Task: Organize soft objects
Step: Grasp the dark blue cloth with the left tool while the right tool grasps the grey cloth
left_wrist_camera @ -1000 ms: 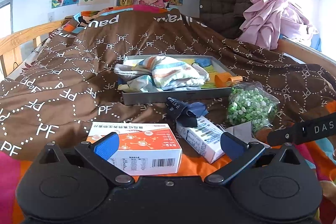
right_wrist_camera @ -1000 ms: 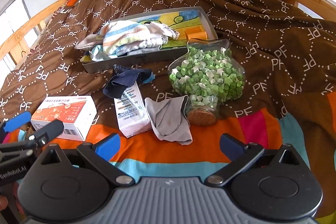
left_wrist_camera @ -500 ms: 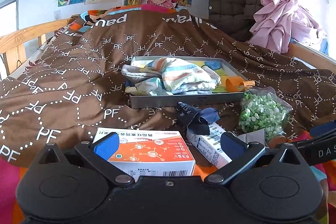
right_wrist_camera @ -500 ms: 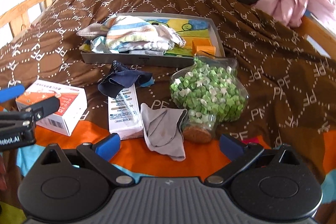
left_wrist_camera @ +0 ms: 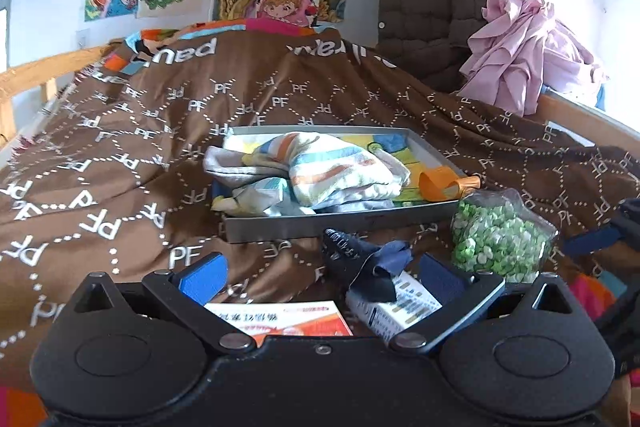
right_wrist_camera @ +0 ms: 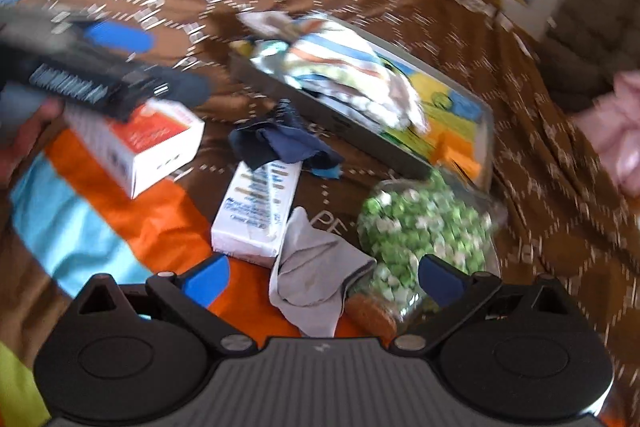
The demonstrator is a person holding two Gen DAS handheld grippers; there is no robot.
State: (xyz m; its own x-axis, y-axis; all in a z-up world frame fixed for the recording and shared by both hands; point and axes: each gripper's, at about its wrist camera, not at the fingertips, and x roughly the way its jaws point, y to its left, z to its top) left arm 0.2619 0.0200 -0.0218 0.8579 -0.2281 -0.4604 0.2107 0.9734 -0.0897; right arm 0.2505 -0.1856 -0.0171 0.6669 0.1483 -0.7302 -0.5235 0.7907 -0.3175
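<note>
Both hand-held grippers were spread wide with nothing in them, the left one (left_wrist_camera: 322, 273) hovering over the orange box (left_wrist_camera: 280, 319) and the right one (right_wrist_camera: 323, 279) low over the grey sock (right_wrist_camera: 316, 279) on the bed (left_wrist_camera: 120, 163). The navy sock (right_wrist_camera: 280, 145) sat at about 12 o'clock from the grey one, draped over the far end of the white box (right_wrist_camera: 258, 211), just short of the tray (left_wrist_camera: 340, 223). Striped cloths (left_wrist_camera: 320, 175) were already piled in that tray, and the jar (right_wrist_camera: 420, 227) lay at 2 o'clock from the grey sock, touching it.
</note>
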